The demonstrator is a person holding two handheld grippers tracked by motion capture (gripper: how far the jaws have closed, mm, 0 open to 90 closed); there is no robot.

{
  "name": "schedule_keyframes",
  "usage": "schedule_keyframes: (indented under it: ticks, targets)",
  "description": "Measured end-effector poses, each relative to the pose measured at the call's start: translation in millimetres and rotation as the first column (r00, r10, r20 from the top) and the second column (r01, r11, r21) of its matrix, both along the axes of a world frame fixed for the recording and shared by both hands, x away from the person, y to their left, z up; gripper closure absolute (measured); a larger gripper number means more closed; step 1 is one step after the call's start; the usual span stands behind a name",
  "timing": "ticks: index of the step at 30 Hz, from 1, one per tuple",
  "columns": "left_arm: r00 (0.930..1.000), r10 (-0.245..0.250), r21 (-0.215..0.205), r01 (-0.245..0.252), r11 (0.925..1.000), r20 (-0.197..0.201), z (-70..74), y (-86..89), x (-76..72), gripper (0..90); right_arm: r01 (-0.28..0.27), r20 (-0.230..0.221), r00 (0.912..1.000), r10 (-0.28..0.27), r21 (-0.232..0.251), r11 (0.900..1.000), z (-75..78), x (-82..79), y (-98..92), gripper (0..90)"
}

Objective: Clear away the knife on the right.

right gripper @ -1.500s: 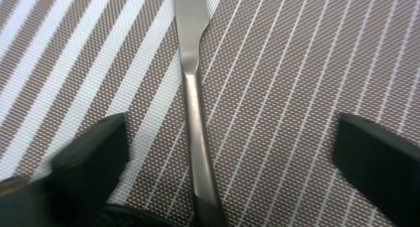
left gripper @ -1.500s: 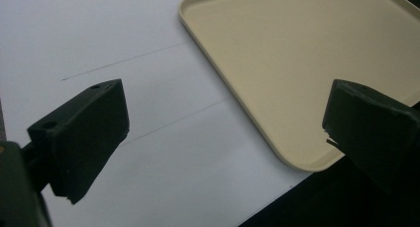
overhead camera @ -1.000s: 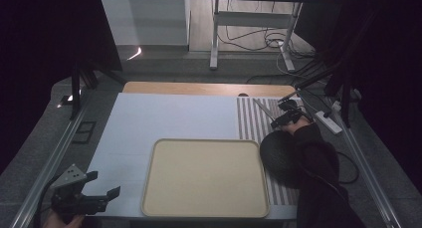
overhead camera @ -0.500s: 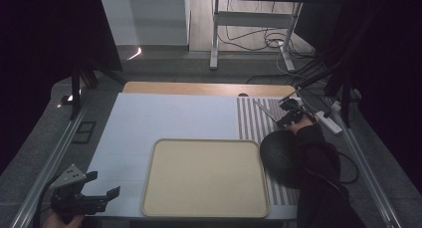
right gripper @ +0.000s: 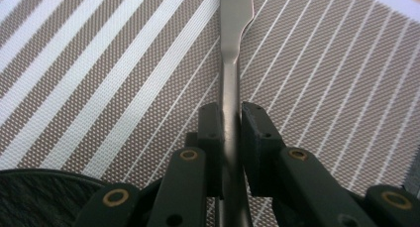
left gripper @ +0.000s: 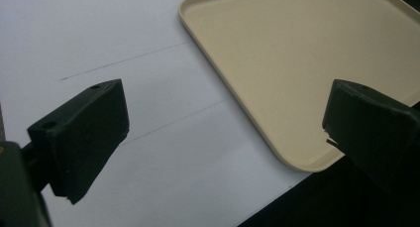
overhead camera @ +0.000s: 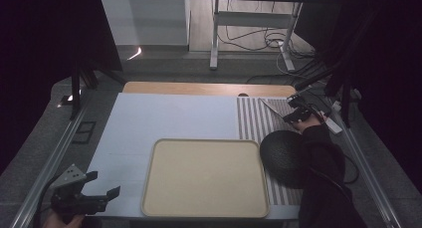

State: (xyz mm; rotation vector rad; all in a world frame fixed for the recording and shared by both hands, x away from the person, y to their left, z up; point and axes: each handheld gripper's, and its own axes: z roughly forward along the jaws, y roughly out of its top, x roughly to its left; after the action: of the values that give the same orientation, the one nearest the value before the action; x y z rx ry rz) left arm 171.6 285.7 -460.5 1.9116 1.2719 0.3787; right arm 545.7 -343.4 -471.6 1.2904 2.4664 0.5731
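Right tool pinching a metal utensil handle

Your right tool has just closed on the utensil handle, held over the striped mat. Your left tool hangs spread above the surface, tray just ahead. No readable writing.

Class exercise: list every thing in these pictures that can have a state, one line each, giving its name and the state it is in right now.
Right gripper: fingers just closed, shut on the metal utensil.
Metal utensil: clamped by its handle, over the striped placemat.
Left gripper: fingers wide open, holding nothing, over the table's near left corner.
Beige tray: flat on the table, empty.
Dark round dish: resting on the striped placemat, beside the tray.
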Motion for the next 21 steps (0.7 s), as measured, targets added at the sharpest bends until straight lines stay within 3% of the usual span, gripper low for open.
schedule_keyframes:
  ticks: [3, 13, 21]
  targets:
    - [1.0000, 0.000, 0.000, 0.000, 1.0000, 0.000, 0.0, 0.0, 0.0, 3.8, 0.010, 0.010, 0.9999, -0.010, 0.049, 0.999, 6.0, -1.3, -4.4, 80.3]
    - [1.0000, 0.000, 0.001, 0.000, 1.0000, 0.001, 0.0, -0.3, 0.1, 3.8, 0.003, 0.002, 1.0000, -0.004, 0.132, 0.991, 17.6, -11.3, -4.2, 80.4]
    - [1.0000, -0.001, 0.005, 0.001, 1.0000, 0.001, 0.2, -0.8, 0.5, 3.8, -0.029, -0.010, 0.9995, 0.031, 0.165, 0.986, 24.6, -28.3, 8.9, 80.3]
